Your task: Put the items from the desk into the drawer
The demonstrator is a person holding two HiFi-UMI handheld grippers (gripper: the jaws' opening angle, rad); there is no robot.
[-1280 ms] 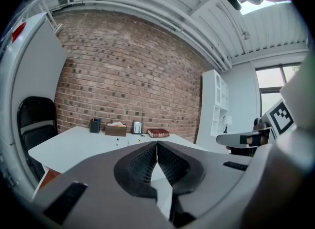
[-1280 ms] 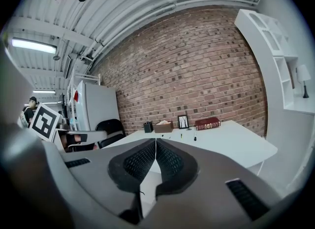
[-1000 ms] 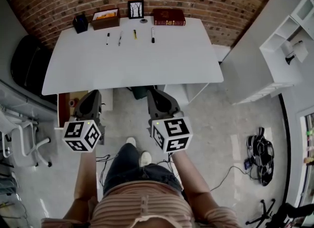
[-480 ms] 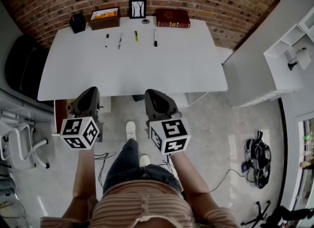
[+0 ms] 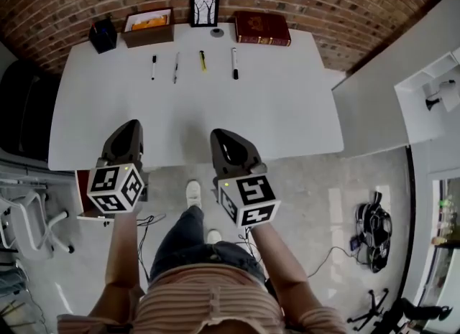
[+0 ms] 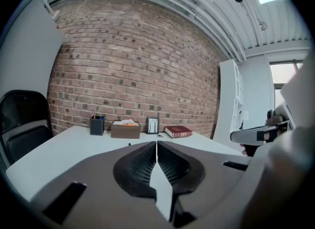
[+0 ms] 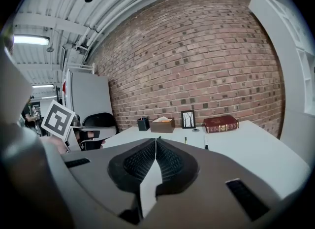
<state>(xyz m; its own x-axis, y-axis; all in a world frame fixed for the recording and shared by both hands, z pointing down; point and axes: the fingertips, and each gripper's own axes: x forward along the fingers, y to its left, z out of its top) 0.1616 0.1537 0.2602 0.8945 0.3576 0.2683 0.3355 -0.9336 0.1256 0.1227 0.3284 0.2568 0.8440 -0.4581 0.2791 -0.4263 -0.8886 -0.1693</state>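
On the white desk, a row of pens lies toward the far side: two dark pens, a yellow one and a black marker. Behind them stand a dark pen holder, a brown box, a picture frame and a red book. My left gripper and right gripper hover at the desk's near edge, both shut and empty. A red-brown drawer shows below the desk's left corner.
A black chair stands left of the desk and a white office chair nearer me. A white cabinet flanks the desk's right side. Cables lie on the floor at right. A small round object sits by the frame.
The person has stepped toward the desk. Both grippers have moved forward from over the floor to the desk's near edge, jaws still shut.
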